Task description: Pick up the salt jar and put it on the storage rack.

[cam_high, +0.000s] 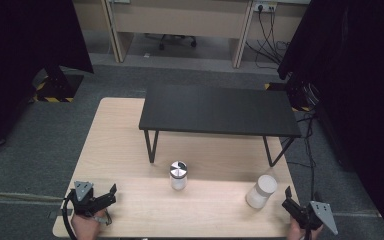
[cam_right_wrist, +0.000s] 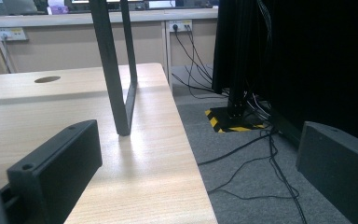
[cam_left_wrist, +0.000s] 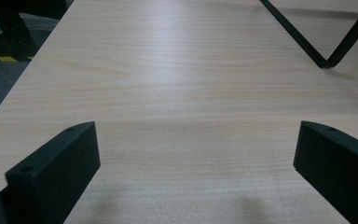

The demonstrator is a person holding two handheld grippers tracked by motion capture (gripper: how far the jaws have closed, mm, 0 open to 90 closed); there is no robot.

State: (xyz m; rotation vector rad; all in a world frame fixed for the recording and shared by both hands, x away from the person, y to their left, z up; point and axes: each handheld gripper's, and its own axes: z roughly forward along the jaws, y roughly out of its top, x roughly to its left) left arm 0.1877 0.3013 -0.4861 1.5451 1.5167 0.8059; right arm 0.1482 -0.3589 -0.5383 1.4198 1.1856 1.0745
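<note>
Your left gripper (cam_high: 111,196) sits wide open and empty at the table's (cam_high: 125,150) near left corner, well apart from the jar (cam_high: 178,175) at mid-front. Your right gripper (cam_high: 289,199), also open and empty, hangs over the right edge just beside the white cup (cam_high: 261,191); swing in carelessly and a jaw could topple it.

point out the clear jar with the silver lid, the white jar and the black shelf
clear jar (cam_high: 178,181), high view, on its glass body
white jar (cam_high: 261,191), high view, on its side
black shelf (cam_high: 220,110), high view, on its top

front: bare table (cam_high: 130,150) | blocking: 2 jars (cam_high: 178,175) (apart), black shelf (cam_high: 220,110)
</note>
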